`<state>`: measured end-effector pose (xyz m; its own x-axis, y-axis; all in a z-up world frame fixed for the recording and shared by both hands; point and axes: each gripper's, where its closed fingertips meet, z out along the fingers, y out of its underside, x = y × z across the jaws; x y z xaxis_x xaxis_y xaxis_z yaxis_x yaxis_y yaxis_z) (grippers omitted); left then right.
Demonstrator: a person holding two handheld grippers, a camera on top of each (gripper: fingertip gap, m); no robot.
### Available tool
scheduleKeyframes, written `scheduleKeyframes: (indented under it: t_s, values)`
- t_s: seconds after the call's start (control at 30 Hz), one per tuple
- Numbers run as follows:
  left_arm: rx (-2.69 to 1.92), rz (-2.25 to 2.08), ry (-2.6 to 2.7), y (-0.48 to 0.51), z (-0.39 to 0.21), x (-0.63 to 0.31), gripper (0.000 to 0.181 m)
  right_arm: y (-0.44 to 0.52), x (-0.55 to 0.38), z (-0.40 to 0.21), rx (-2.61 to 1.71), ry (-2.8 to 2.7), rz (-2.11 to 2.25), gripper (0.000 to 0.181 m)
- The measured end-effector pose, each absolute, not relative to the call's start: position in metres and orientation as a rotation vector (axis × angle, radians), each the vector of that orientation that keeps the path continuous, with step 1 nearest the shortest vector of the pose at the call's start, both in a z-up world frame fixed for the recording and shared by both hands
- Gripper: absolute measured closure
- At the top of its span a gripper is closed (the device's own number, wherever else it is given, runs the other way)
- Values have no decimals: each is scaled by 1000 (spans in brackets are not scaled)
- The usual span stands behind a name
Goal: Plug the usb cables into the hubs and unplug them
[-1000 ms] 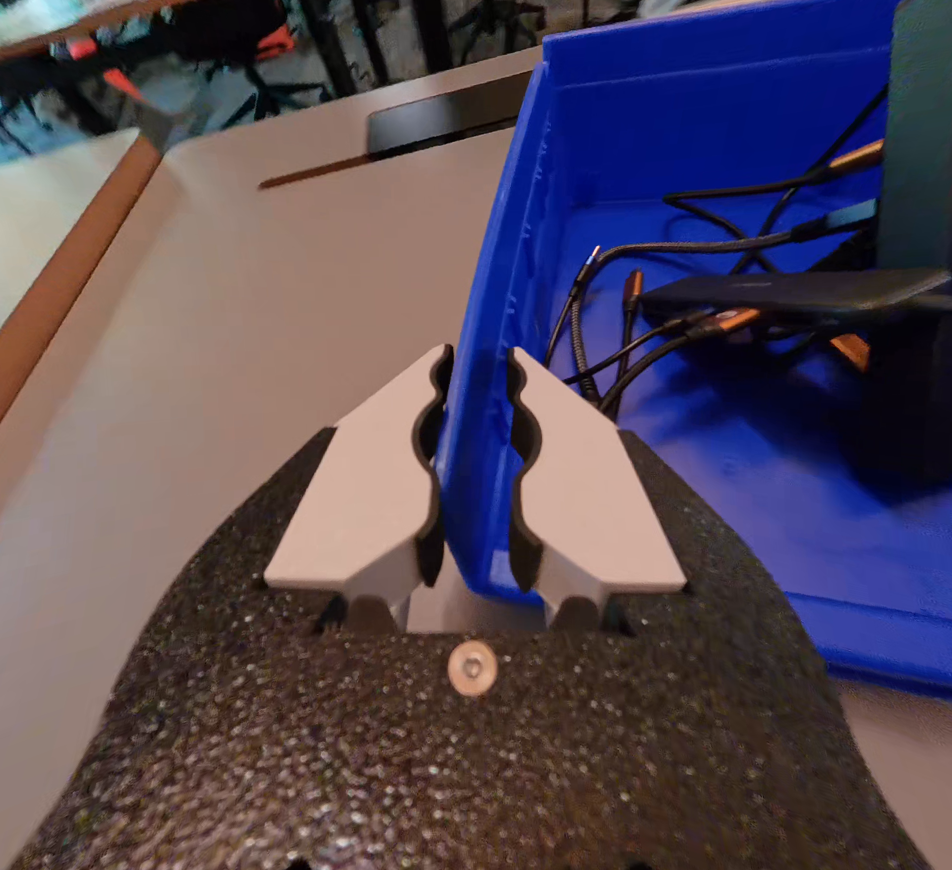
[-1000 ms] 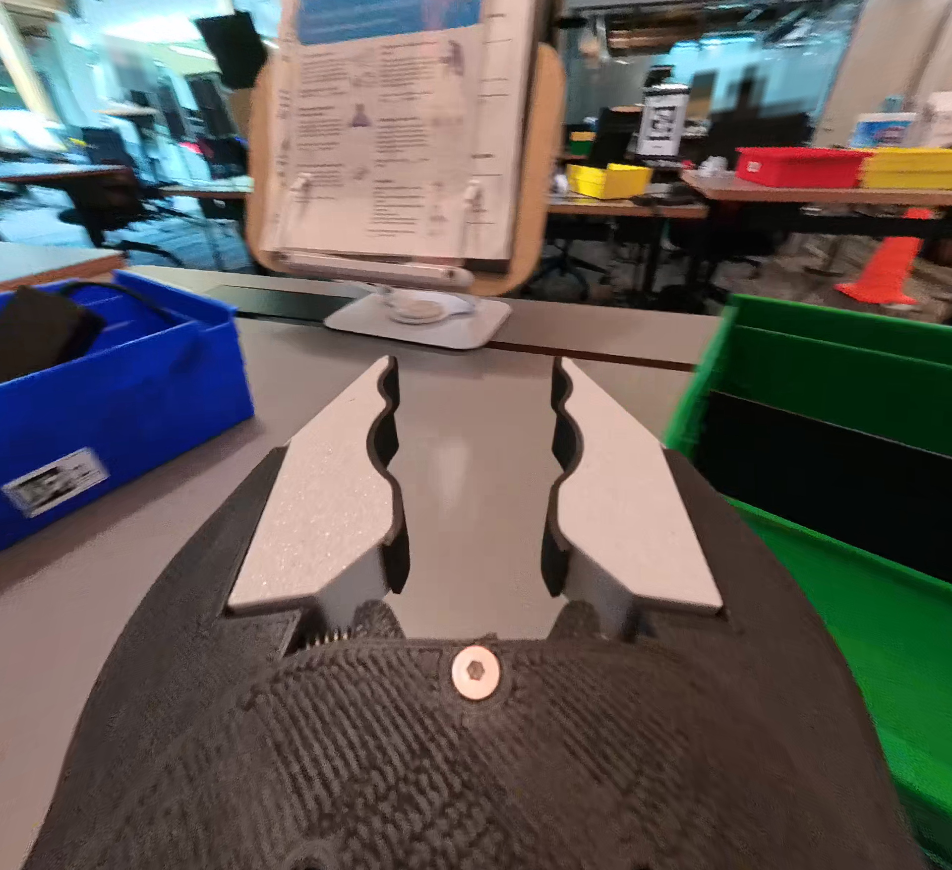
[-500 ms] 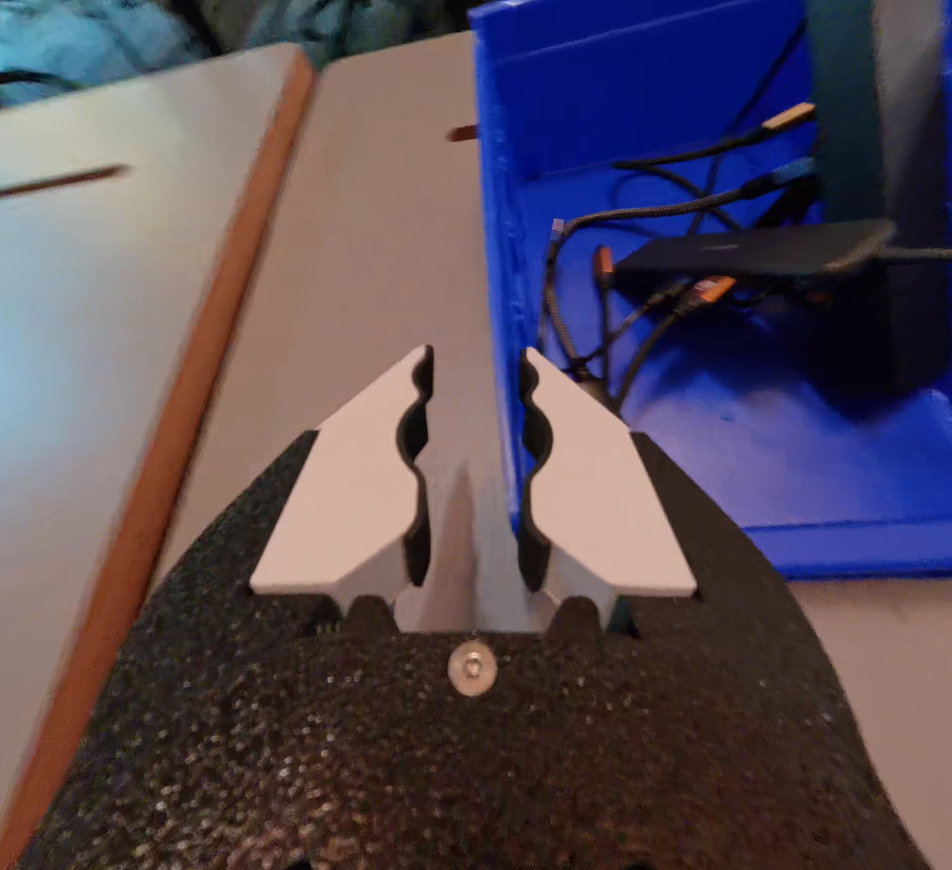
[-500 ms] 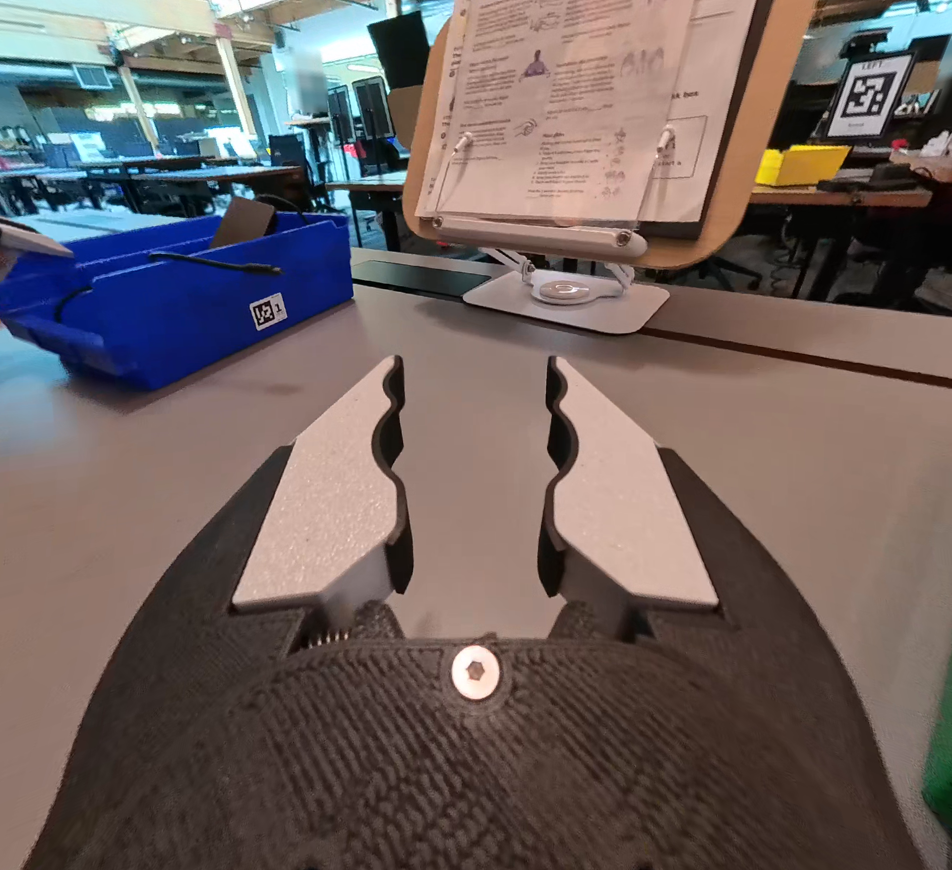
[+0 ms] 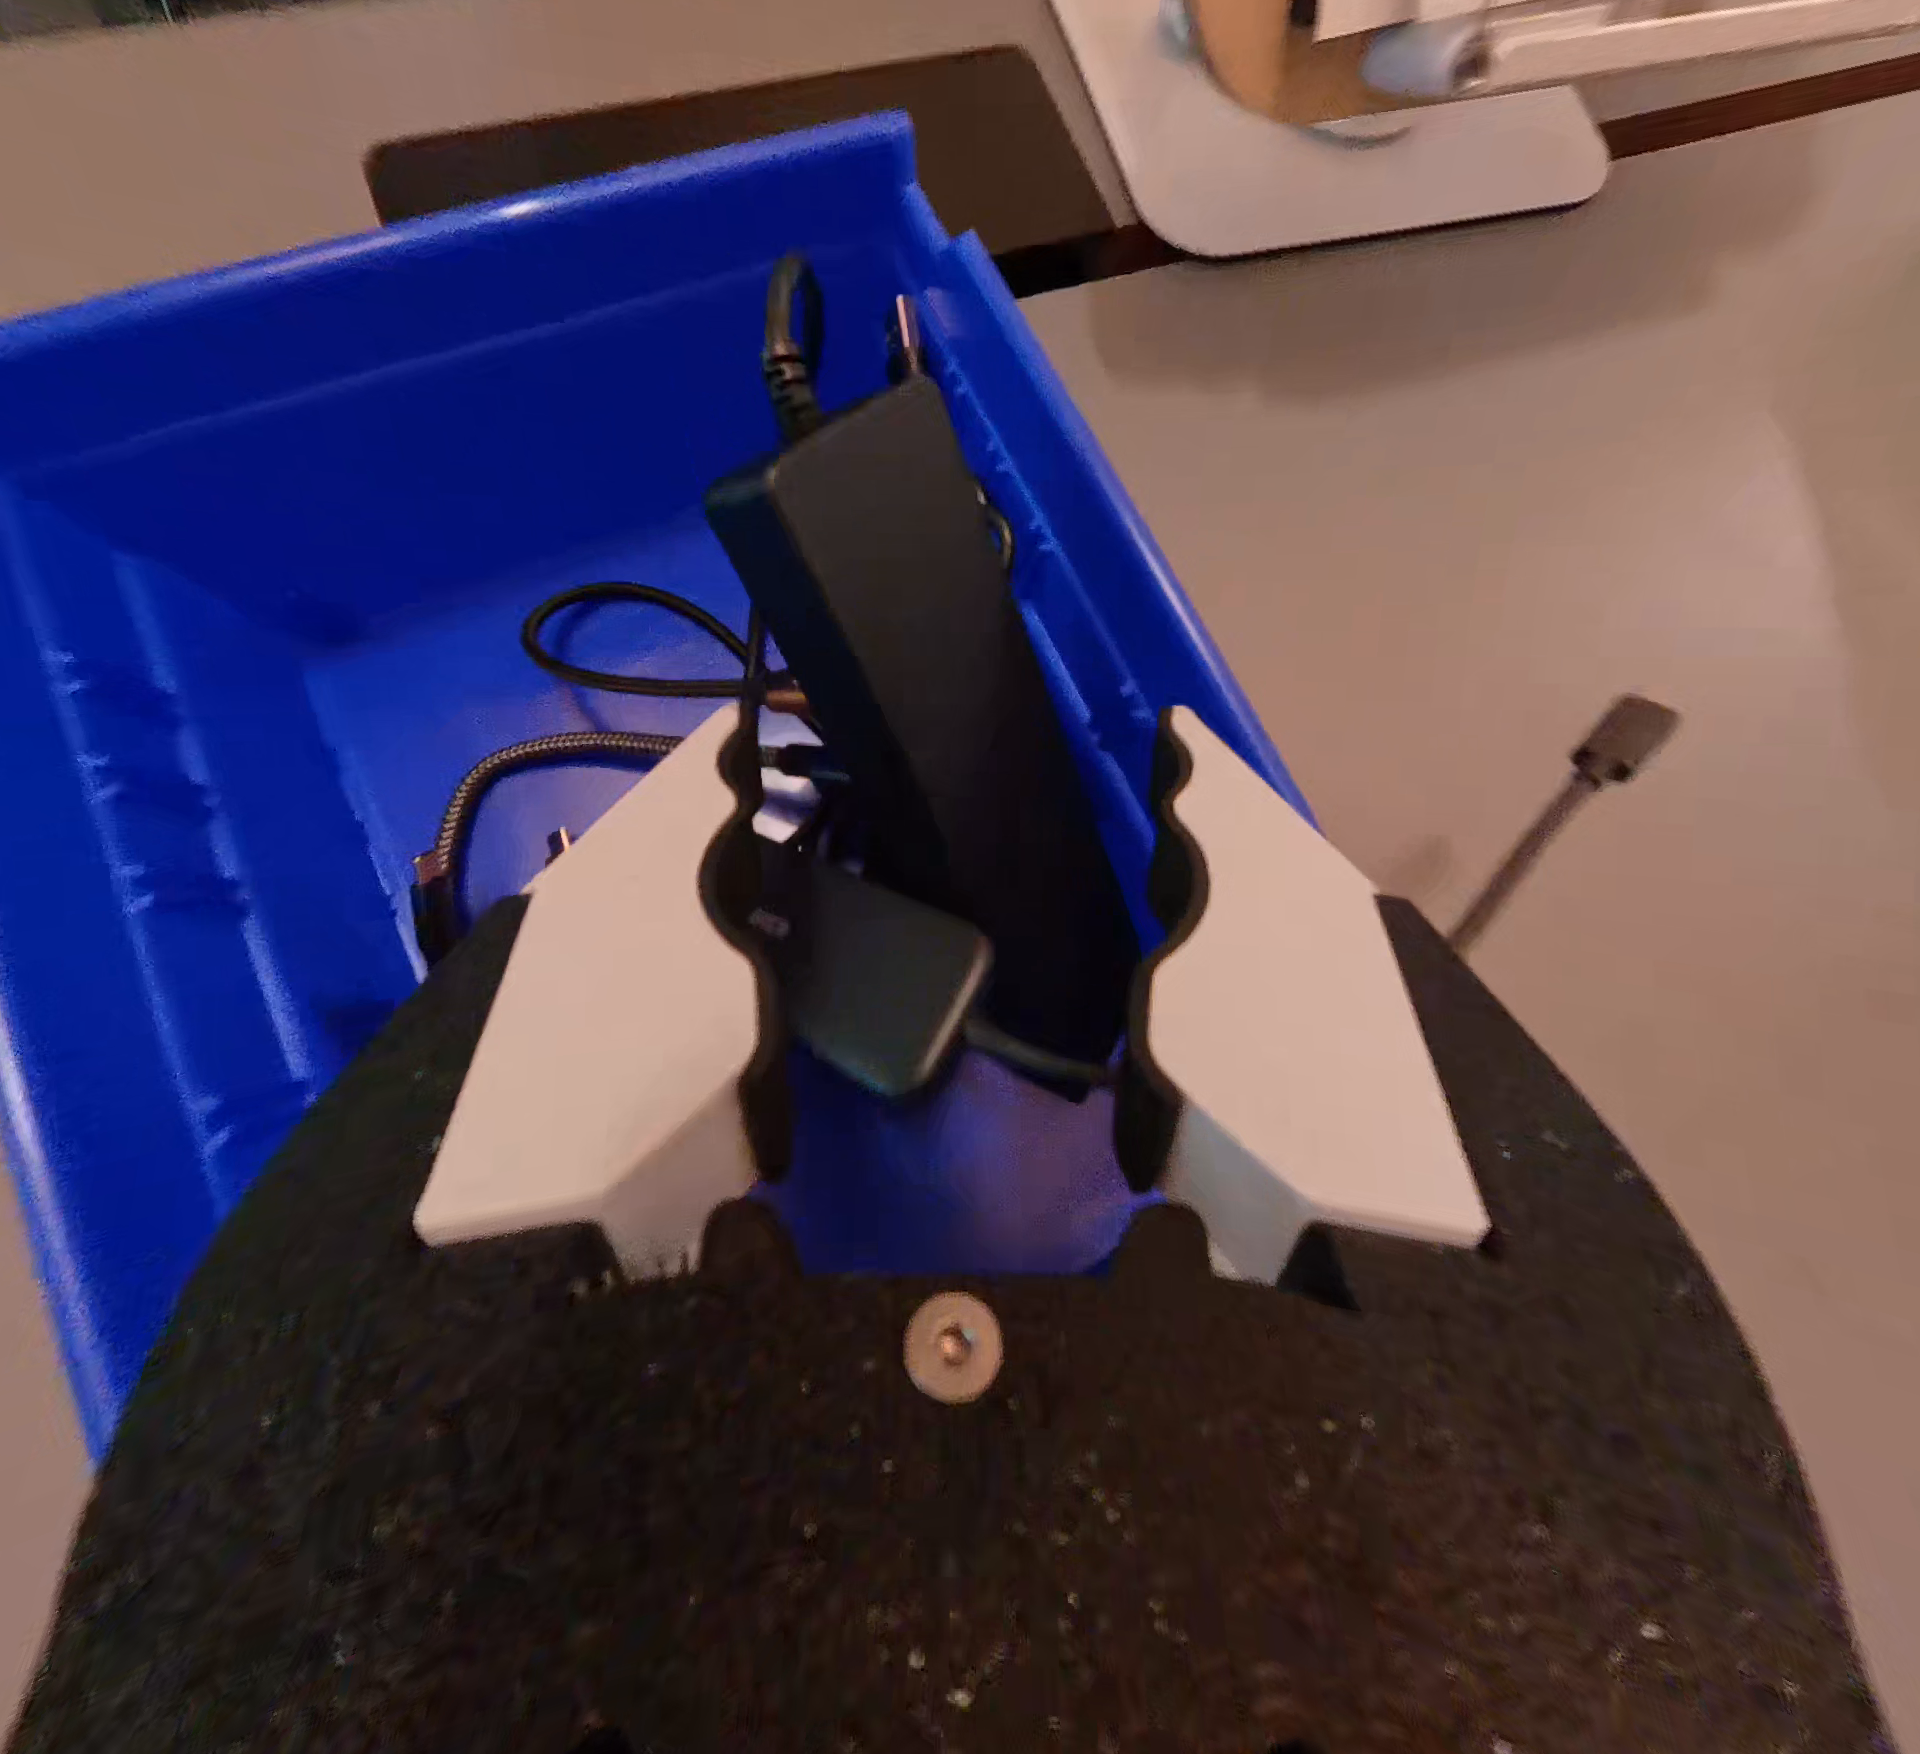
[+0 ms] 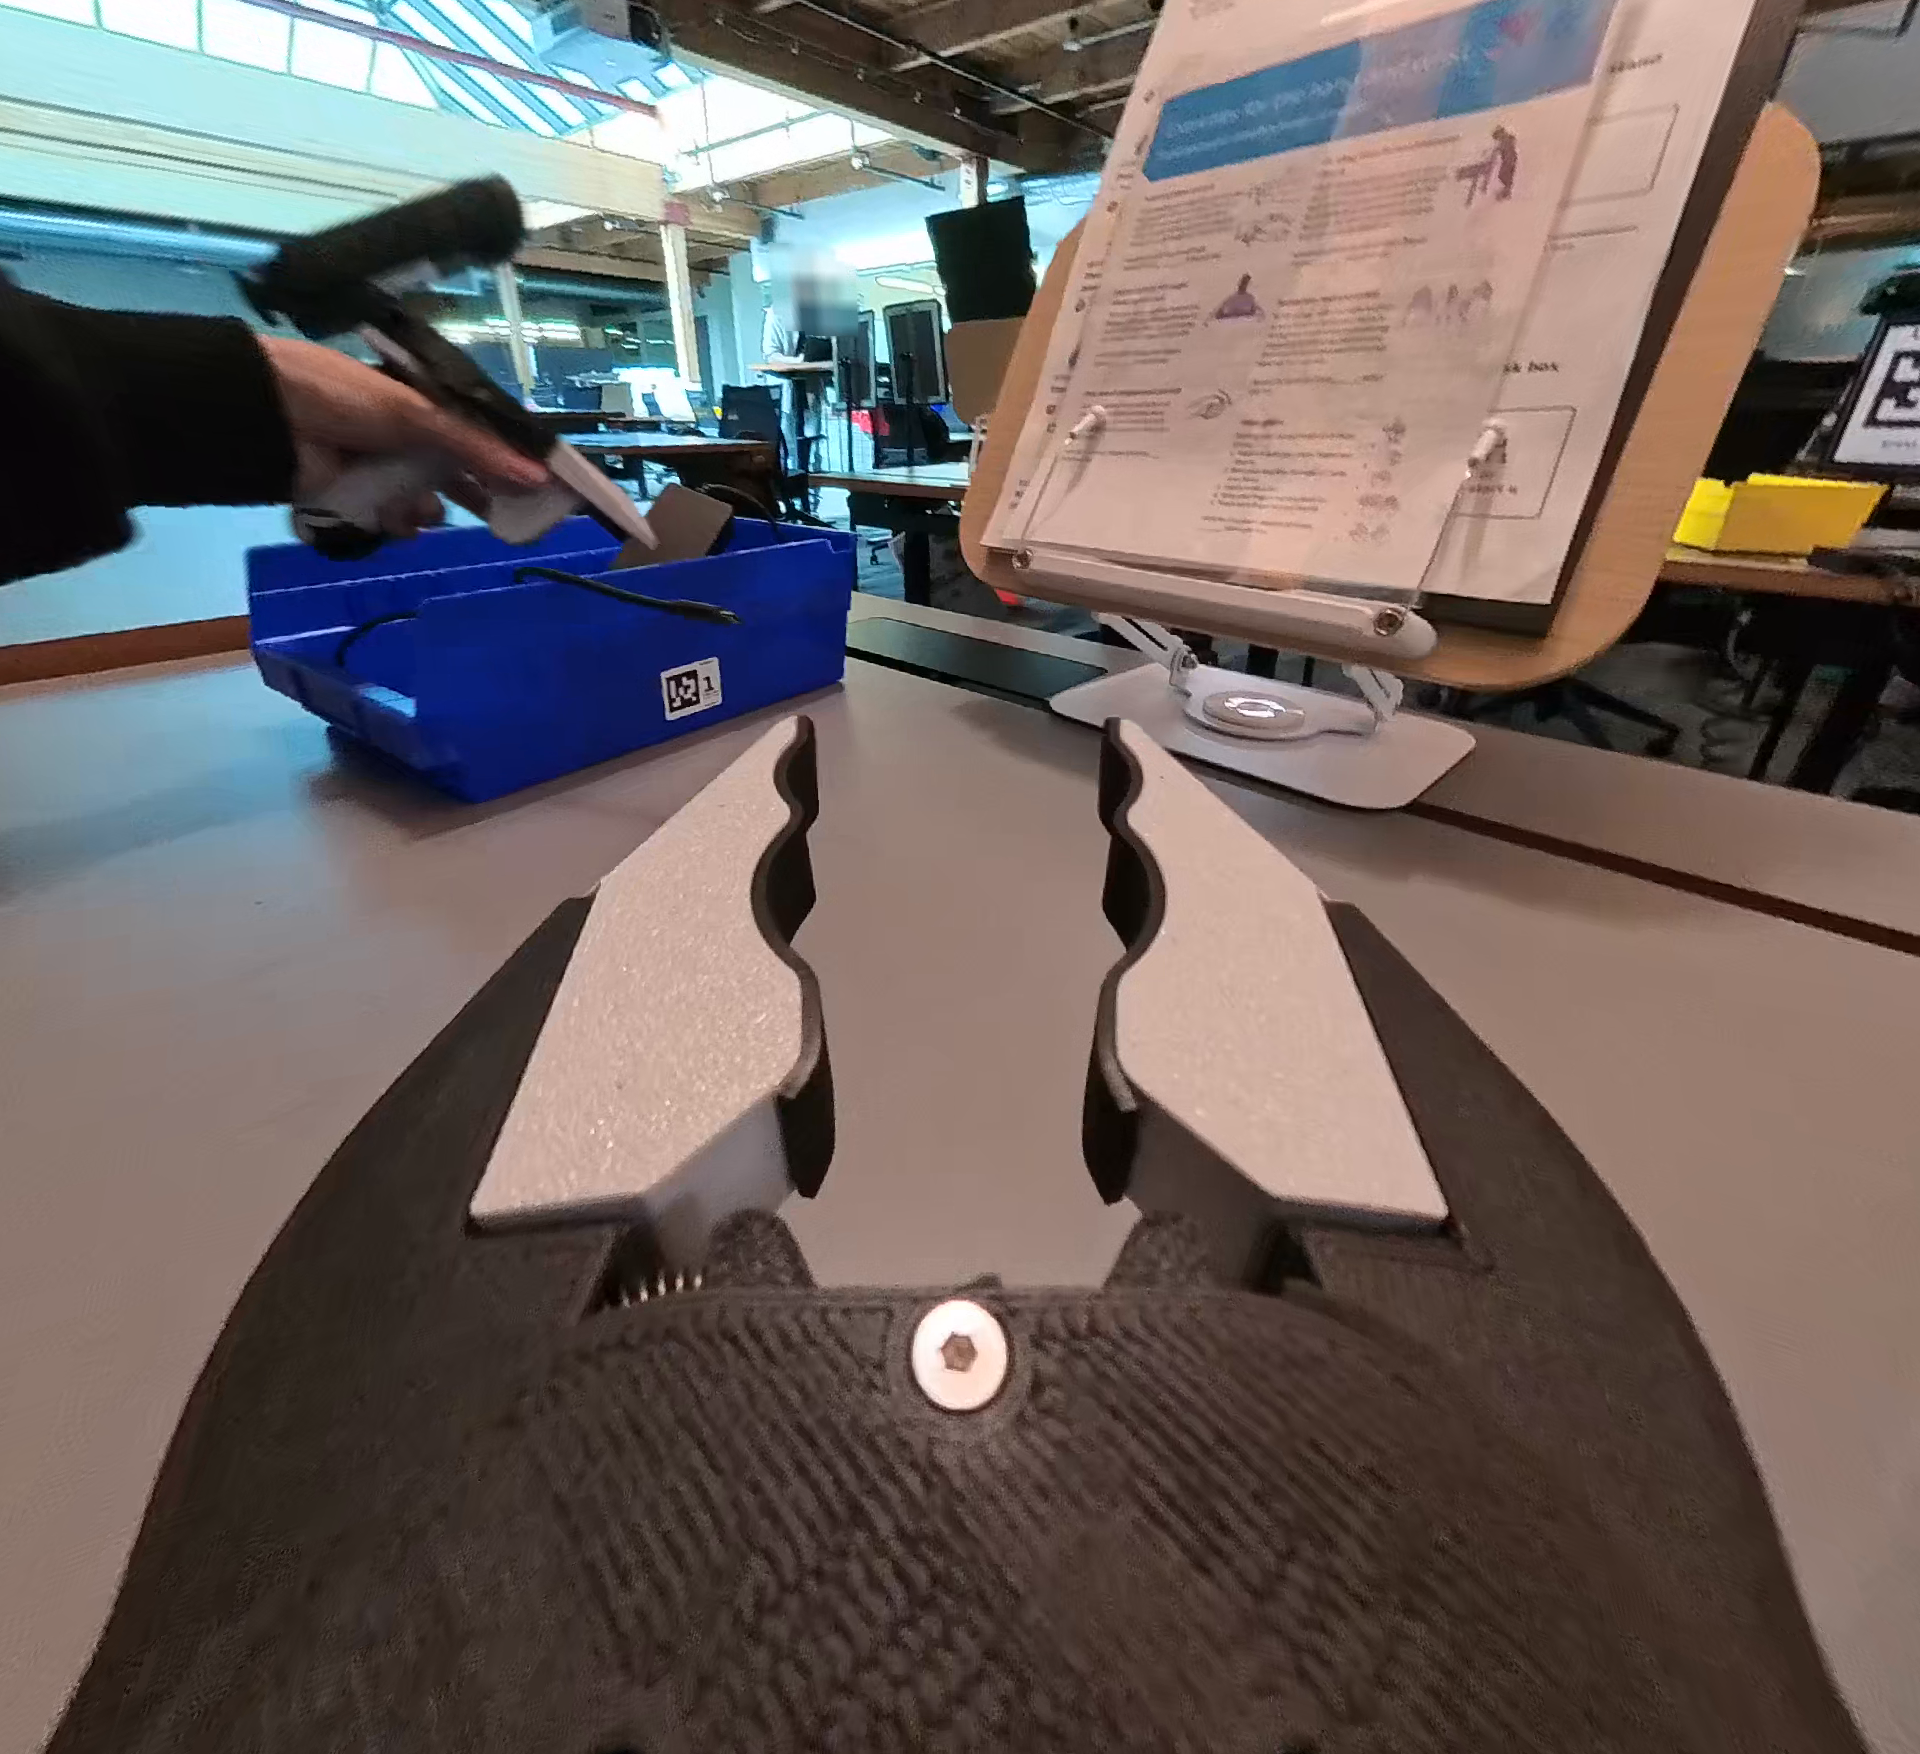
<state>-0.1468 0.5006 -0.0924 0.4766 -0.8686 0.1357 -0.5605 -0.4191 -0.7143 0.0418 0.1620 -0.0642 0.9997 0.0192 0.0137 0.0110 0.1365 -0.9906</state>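
A blue bin [image 5: 468,250] holds a long black hub [image 5: 935,665] leaning up against its right wall, a smaller black hub [image 5: 883,998] lying low in front, and several dark cables [image 5: 623,624]. My left gripper [image 5: 951,733] is open and empty, hovering over the bin with both hubs between its fingers' lines, touching nothing. A loose braided cable with a plug [image 5: 1538,831] lies on the table right of the bin. My right gripper [image 6: 956,733] is open and empty above bare table, well short of the blue bin [image 6: 520,686]. There the left gripper [image 6: 582,499] points down at the hub [image 6: 681,525].
A document stand [image 6: 1351,250] with a white base [image 6: 1247,728] stands behind the bin to the right; its base also shows in the left wrist view [image 5: 1330,146]. A black slot [image 5: 675,135] runs in the grey table behind the bin. Yellow bins [image 6: 1766,509] sit on a far table.
My left gripper swung from beside the bin's left wall to over the bin and opened wider. My right gripper turned left, so the green bin left view and the blue bin came in.
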Motion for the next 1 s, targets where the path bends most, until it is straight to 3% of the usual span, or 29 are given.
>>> scheduleKeyframes:
  t_s: [0.03,0.1,0.33,0.43,0.77,0.87,1.0]
  values:
    - [-2150,-682,1184,505,-98,-142,108,162,40,-63,-1427,-36,18,127]
    - [-2136,-735,1186,513,-101,-130,111,161,36,-63,-1425,-54,37,127]
    - [-2154,-1035,1115,504,-103,-111,157,162,35,-70,-1458,-73,30,127]
    - [-1976,-1073,1122,503,-62,-112,159,161,36,-70,-1458,-68,25,128]
    - [-1393,-1224,980,465,159,-150,159,164,34,-75,-1491,-81,15,129]
    - [-1341,-1140,987,455,181,-150,159,164,35,-75,-1489,-71,21,129]
    - [-1364,-975,1024,461,169,-149,160,162,38,-73,-1469,-52,32,130]
